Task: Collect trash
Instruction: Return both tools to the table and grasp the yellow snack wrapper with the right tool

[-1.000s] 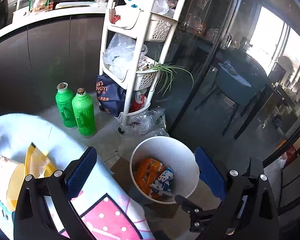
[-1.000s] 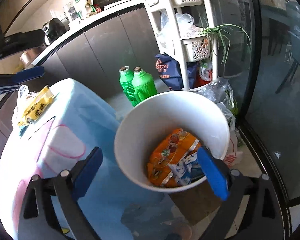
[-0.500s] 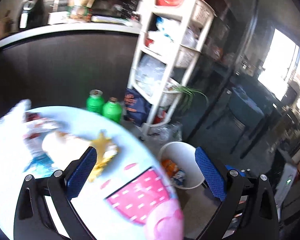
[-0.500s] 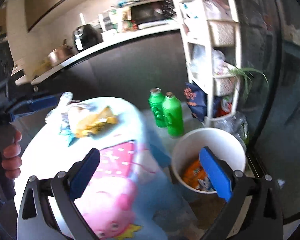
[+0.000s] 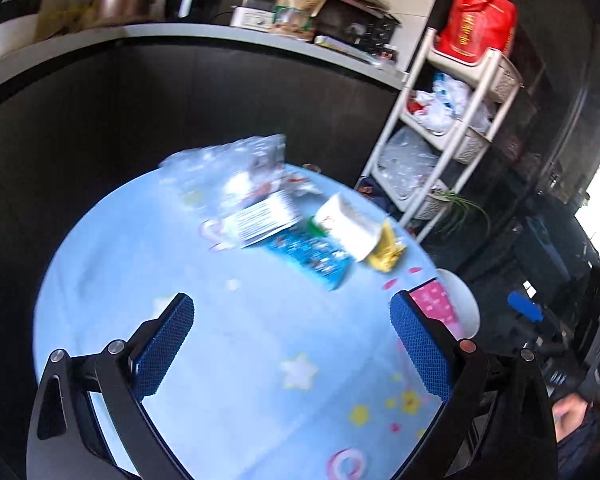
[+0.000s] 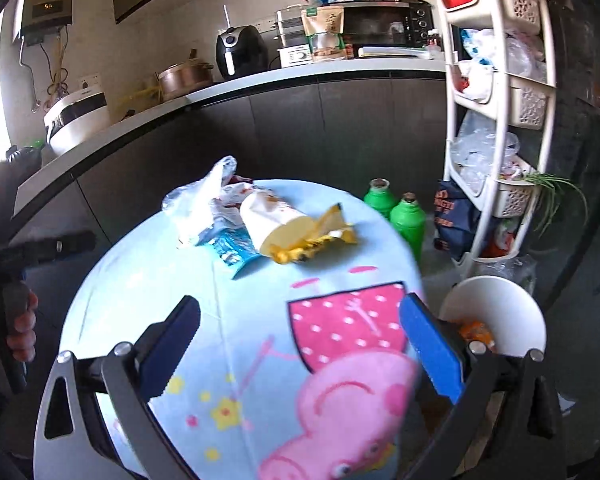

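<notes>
Jaws on both my left gripper (image 5: pixel 291 344) and right gripper (image 6: pixel 300 344) gape wide, holding nothing. One orange wrapper (image 6: pixel 476 331) sits in the bin (image 6: pixel 512 292); the wrapper pile (image 6: pixel 260 220) waits on the tabletop (image 6: pixel 260 308).

Left gripper (image 5: pixel 290 344) gapes over the table (image 5: pixel 228 360) — blurred wrappers (image 5: pixel 300 224), seemingly.

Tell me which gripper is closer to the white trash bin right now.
Right. The right gripper has the white trash bin just beyond its right finger. The left gripper hangs over the table's middle, with the bin farther off past the table's edge.
</notes>
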